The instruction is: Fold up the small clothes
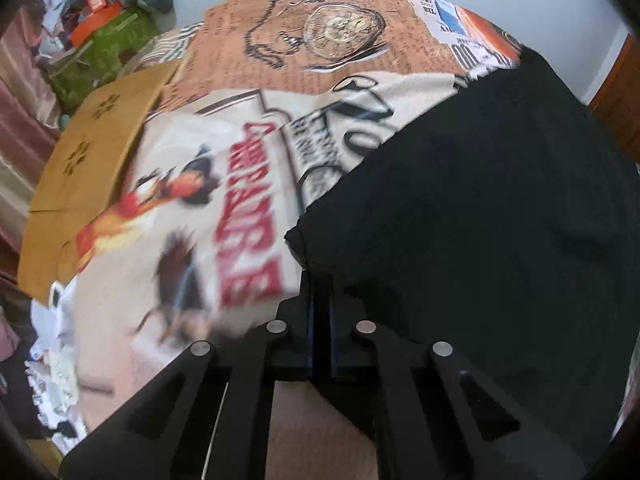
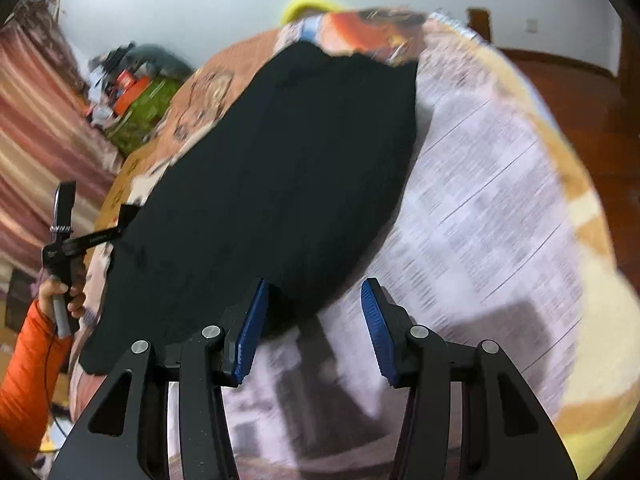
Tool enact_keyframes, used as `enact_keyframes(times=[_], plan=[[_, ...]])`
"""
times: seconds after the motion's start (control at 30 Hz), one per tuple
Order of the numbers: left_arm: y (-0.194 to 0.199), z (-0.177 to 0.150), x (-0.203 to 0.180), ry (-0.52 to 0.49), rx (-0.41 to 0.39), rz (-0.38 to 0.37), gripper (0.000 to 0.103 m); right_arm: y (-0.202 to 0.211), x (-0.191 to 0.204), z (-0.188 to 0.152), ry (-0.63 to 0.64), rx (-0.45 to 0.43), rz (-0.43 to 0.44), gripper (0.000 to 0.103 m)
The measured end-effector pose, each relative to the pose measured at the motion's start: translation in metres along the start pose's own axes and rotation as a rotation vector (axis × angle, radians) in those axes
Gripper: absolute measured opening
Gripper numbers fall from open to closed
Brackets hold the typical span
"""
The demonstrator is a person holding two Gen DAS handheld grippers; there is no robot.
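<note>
While the left tool [image 1: 320,280] pinches the black garment [image 1: 480,200] edge, the right tool [image 2: 314,300] gapes empty; next up, probably grab its near corner.

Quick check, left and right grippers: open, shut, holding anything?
Left gripper: shut, pinching the near edge of the black cloth garment.
Right gripper: open, blue pads apart at the garment's near corner, gripping nothing.

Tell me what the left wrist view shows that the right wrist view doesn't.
Only the left wrist view shows the left gripper shut at the black garment's edge, and the pocket-watch print. Only the right wrist view shows the right gripper open, an orange sleeve and a hand on the other gripper's handle. Both show the black garment on a printed cover.
</note>
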State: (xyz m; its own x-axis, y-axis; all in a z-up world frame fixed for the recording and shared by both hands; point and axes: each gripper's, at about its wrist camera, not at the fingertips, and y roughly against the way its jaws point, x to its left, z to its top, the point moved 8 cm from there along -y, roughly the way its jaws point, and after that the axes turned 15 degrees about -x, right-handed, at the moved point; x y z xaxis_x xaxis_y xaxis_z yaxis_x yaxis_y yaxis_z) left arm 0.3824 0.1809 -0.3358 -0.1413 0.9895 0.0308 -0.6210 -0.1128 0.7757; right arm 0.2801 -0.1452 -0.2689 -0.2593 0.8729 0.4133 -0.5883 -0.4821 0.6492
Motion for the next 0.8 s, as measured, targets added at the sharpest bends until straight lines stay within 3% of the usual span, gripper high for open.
enact_keyframes(times=[0.23,0.47,0.53,0.6,0.8], plan=[[0.046,-0.056,0.007,-0.008,0.038,-0.023,0.005,-0.016,0.045,-0.026,-0.002,0.103,0.104,0.045],[0.087,-0.097,-0.004,0.039,0.038,-0.078,0.005,-0.027,0.057,-0.029,0.006,0.089,0.114,0.047],[0.094,-0.101,-0.008,0.053,0.035,-0.079,0.005,-0.029,0.054,-0.026,0.020,0.088,0.099,0.038],[0.102,-0.105,-0.013,0.057,0.032,-0.078,0.005,-0.030,0.047,-0.023,0.046,0.082,0.077,0.008],[0.121,-0.108,-0.045,0.046,0.026,-0.167,0.005,-0.020,0.019,-0.014,0.068,0.057,0.035,0.006]])
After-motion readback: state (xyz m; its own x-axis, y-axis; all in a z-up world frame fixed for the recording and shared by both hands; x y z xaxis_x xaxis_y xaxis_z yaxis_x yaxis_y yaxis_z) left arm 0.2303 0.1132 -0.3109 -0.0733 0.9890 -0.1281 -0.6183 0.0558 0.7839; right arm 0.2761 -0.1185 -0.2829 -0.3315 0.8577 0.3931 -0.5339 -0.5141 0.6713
